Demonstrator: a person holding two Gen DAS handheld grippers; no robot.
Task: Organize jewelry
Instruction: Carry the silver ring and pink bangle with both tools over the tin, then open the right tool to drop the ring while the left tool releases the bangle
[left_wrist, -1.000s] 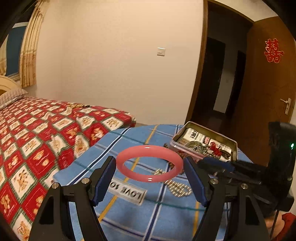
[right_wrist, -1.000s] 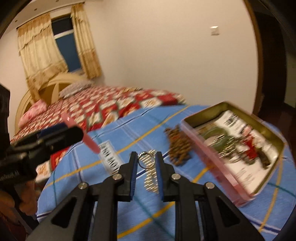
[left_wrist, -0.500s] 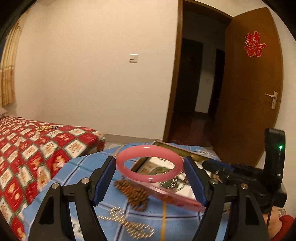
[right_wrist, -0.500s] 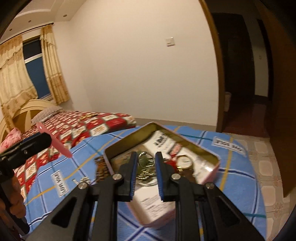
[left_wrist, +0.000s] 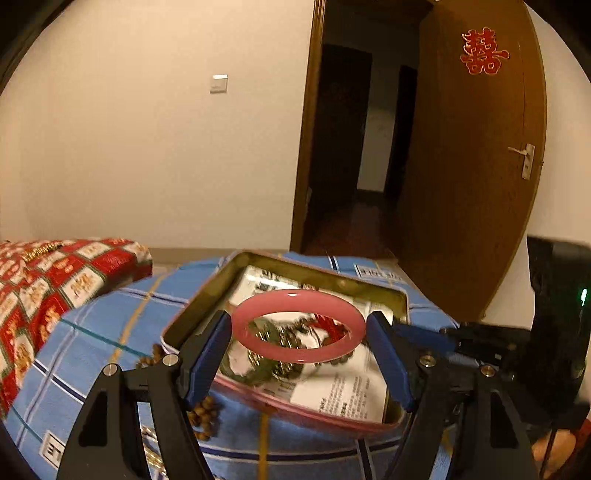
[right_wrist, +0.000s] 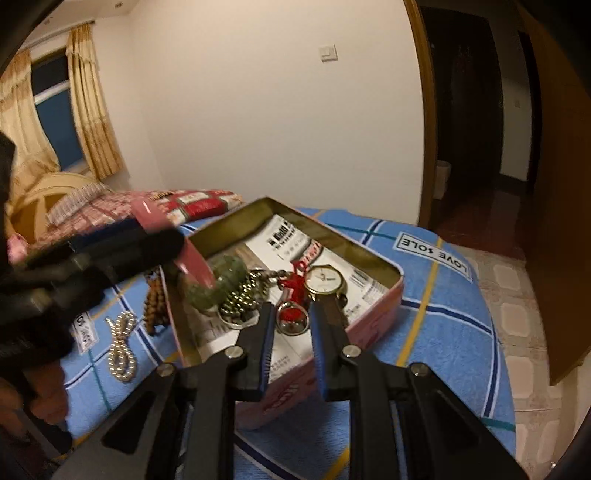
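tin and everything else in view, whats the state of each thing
tin: open, no lid in view, jewelry inside
pink bangle: held level over the tin by the left gripper
metal ring: pinched between the narrow jaws of the right gripper
watch: lying in the tin
gold bead chain: out on the blue cloth
door: open

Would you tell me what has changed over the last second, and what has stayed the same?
Both grippers swung from the bare blue cloth to above the open tin. The left gripper still holds the pink bangle; the right gripper still pinches a small metal ring. Nothing was released.
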